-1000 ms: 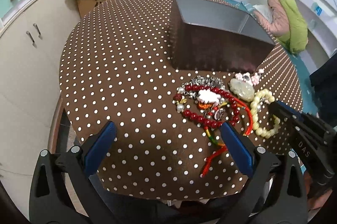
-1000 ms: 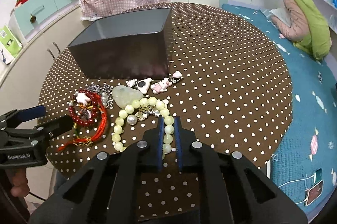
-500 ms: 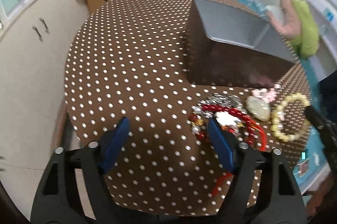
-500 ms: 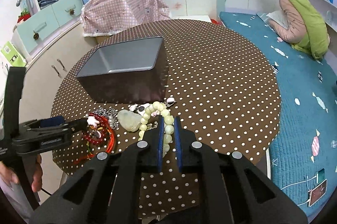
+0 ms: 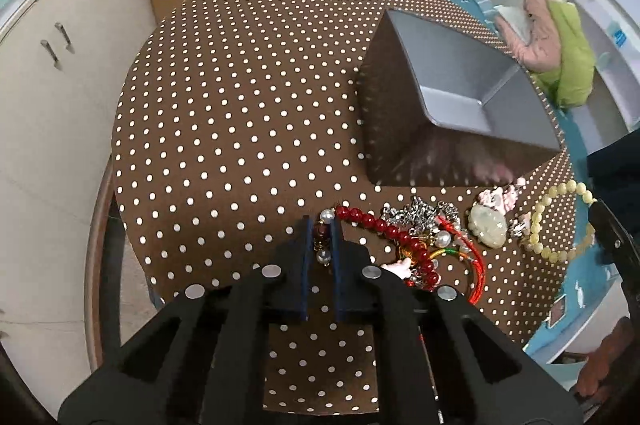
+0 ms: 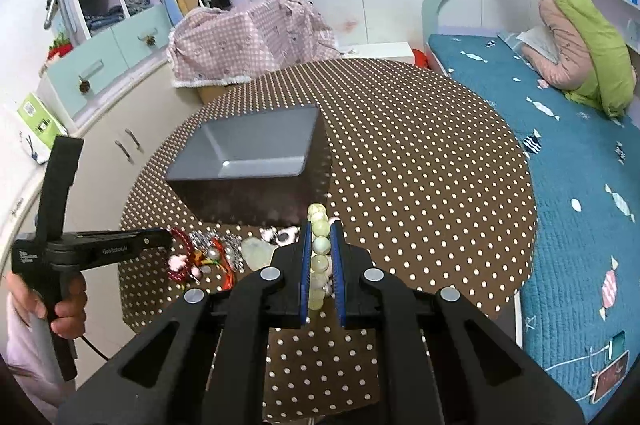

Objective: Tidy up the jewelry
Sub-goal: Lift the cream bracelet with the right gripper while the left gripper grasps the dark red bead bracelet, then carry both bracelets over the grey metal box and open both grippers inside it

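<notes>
The round bench wore a brown cloth printed all over with small white dots, its weave flat and matte. On it stood one rectangular box — dark and glossy outside, smooth pale grey inside, open at the top and with nothing seen in it. Just in front of the box's near wall lay the jewelry in a loose tangle.

The left gripper, black plastic with two blue pads, had just been closing, and its pads were pressed on a dark bead and a small pearl at the end of the red bead bracelet; the rest of that strand of round, shiny red beads trailed to the right across the cloth. The right gripper, of the same make, was clamped on the pale green bead bracelet, whose smooth, milky round beads stood stacked between the pads, lifted above the bench edge; in the left wrist view its loop hung by the bench's right rim.

Smaller pieces lay between the two bracelets: one oval carved pendant of pale translucent stone, one heap of silver chain with rough, glinting links, one thin red cord knotted with green and yellow threads, and pink-and-white charms by the box's corner — their number could not be told.
</notes>
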`<state>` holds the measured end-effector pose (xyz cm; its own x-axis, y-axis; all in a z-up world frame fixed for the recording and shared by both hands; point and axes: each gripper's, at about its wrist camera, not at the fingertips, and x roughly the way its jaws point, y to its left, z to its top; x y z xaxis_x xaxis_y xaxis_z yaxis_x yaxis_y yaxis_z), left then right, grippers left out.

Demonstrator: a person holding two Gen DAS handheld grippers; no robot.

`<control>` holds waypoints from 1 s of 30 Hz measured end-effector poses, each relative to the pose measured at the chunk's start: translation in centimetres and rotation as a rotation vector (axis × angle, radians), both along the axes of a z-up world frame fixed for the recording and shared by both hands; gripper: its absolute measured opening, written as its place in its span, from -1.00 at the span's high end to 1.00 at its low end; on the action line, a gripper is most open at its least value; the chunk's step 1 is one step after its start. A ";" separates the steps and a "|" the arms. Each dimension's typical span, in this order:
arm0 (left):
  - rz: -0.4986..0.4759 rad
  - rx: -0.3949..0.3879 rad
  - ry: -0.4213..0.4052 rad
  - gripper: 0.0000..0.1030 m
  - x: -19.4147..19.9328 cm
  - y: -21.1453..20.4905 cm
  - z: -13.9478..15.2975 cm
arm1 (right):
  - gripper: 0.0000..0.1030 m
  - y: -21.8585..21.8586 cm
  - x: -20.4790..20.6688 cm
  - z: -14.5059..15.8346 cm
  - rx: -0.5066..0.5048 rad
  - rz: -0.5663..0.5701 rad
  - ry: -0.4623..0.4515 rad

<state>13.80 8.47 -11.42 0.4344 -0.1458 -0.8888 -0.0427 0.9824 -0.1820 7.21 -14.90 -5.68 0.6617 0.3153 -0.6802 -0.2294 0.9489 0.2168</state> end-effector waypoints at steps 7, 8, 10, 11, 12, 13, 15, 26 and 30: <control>-0.058 -0.099 -0.069 0.83 0.2 1.1 2.9 | 0.84 -0.2 0.8 1.5 0.011 0.014 -0.033; -0.069 -0.113 -0.082 0.83 0.2 1.1 3.6 | 0.84 -0.1 1.0 1.7 0.010 0.020 -0.038; -0.090 -0.142 -0.102 0.83 -0.3 0.5 4.7 | 0.84 -0.1 1.3 2.2 0.010 0.023 -0.051; -0.101 -0.152 -0.115 0.83 -0.6 0.5 5.3 | 0.84 -0.1 1.4 2.4 0.010 0.024 -0.057; -0.116 -0.158 -0.139 0.83 -0.8 0.3 6.2 | 0.84 -0.1 1.5 2.8 0.012 0.025 -0.070; -0.127 -0.161 -0.154 0.83 -1.3 0.1 6.4 | 0.84 -0.1 1.6 3.1 0.012 0.023 -0.082; -0.146 -0.166 -0.189 0.83 -1.7 -0.4 7.6 | 0.84 -0.1 1.8 3.8 0.018 0.031 -0.105; -0.149 -0.166 -0.338 0.83 -1.4 -1.2 12.6 | 0.84 2.3 3.1 7.0 0.019 0.117 -0.223; -0.155 -0.152 -0.360 0.83 -0.1 -2.1 12.9 | 0.83 3.1 4.1 6.6 0.022 0.127 -0.217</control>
